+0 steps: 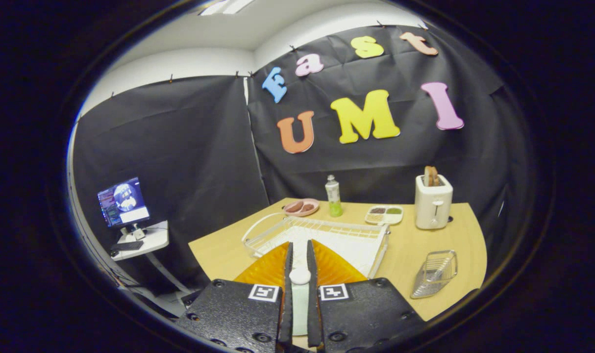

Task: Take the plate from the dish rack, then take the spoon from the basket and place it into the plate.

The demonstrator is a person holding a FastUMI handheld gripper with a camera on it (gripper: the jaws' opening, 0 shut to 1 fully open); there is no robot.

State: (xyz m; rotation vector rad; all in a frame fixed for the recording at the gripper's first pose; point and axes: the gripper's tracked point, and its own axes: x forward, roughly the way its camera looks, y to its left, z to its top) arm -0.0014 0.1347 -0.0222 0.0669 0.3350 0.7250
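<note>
Black cloth walls close in a wooden surface (425, 255) lit from above. Fingers (300, 274) are narrow, both pressing on a pale spoon handle (300, 294) whose rounded white end sits between the tips. Directly beneath and just ahead of the fingers lies the orange ribbed plate (268, 267), at the near edge of the surface, with the held spoon above it. Beyond the plate, touching or just behind it, stands the white wire dish rack (322, 230) on its white tray, mid-surface. Wire basket (434, 274) sits near the right edge, well apart from the rack; contents cannot be told. Along the far edge: a pink divided dish (301, 207) with brown food, a green bottle (333, 196) just beside it, a small white tray (384, 214) with three compartments, and a white toaster (433, 201) with bread in its slot. Off the surface, by the left wall, a lit monitor (123, 201) stands on a small white stand (153, 238).
</note>
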